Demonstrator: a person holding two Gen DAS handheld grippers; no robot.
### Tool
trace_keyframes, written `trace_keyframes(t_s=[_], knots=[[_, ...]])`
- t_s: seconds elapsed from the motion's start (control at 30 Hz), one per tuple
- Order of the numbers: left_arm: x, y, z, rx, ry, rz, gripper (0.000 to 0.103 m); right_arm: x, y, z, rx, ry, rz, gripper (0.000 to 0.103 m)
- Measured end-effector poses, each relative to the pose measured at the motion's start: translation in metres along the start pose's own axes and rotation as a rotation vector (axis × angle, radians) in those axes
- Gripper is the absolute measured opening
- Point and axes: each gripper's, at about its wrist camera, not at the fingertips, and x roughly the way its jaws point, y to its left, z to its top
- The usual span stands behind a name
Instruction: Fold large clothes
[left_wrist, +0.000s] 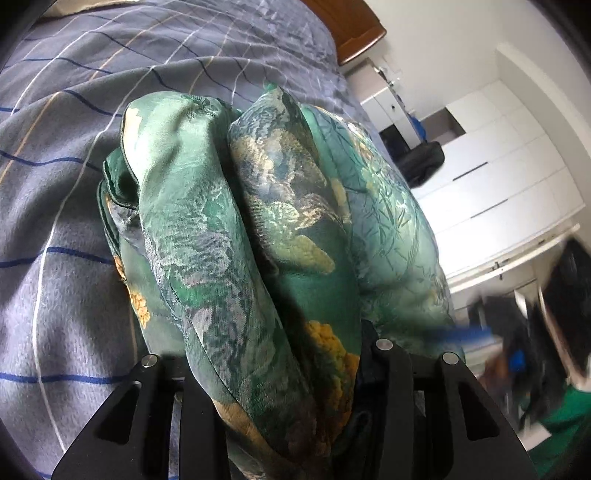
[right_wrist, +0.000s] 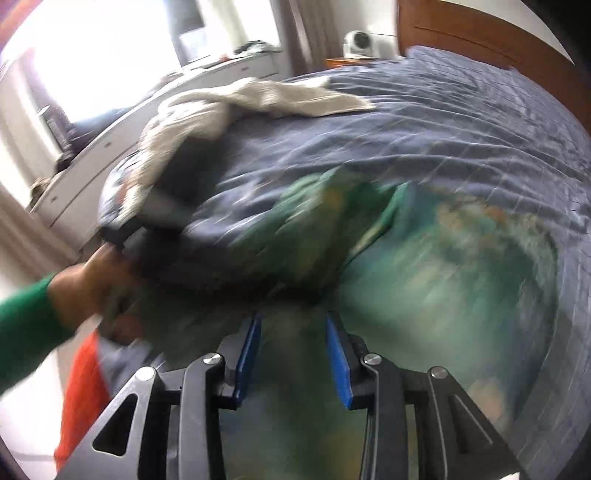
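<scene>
Right tool (right_wrist: 291, 354): black angular linkage arms joined by silver round screws, blue flat pads (right_wrist: 248, 363) fitted. Left tool (left_wrist: 280, 369): matching black arms. Green sleeve (right_wrist: 27, 325) worn.

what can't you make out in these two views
- Left wrist view: the left gripper fingertips are buried under bunched green cloth, so its grip is hidden.
- Right wrist view: motion blur smears the cloth's pattern and edges; whether the right gripper pads pinch it is unclear.
- Left wrist view, lower right: blurred dark shapes, unidentifiable.
- Right wrist view: the white cloth type is unclear.
</scene>
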Motion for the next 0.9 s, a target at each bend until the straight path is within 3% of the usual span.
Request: trace_keyframes(t_s=[0.1, 0.17, 0.3, 0.37, 0.57, 0.63, 0.77, 0.9], knots=[[0.001, -0.001, 0.000, 0.002, 0.001, 0.005, 0.043, -0.002, 0.028, -0.013, -0.022, -0.038, 0.075, 0.036], [0.001, -0.001, 0.000, 0.003, 0.003, 0.013, 0.043, 0.005, 0.039, -0.014, -0.052, -0.051, 0.077, 0.036], [0.017, 0.003, 0.011, 0.003, 0.019, 0.022, 0.043, 0.044, 0.037, -0.019, -0.033, 0.029, 0.089, 0.036], [0.018, 0.003, 0.012, 0.009, 0.027, 0.019, 0.043, 0.058, 0.037, -0.028, -0.055, 0.057, 0.071, 0.035], [0.026, 0.003, 0.016, 0.000, 0.011, 0.038, 0.043, 0.066, 0.040, -0.037, -0.043, 0.030, 0.009, 0.035], [0.022, 0.000, 0.013, -0.007, -0.004, 0.031, 0.043, 0.053, 0.047, -0.037, -0.057, 0.005, -0.016, 0.035], [0.020, -0.002, 0.010, -0.010, -0.022, 0.036, 0.044, -0.016, 0.030, -0.047, 0.052, -0.063, 0.042, 0.035], [0.020, -0.002, 0.009, -0.010, -0.024, 0.036, 0.044, -0.076, -0.001, -0.076, 0.119, -0.111, -0.038, 0.035]])
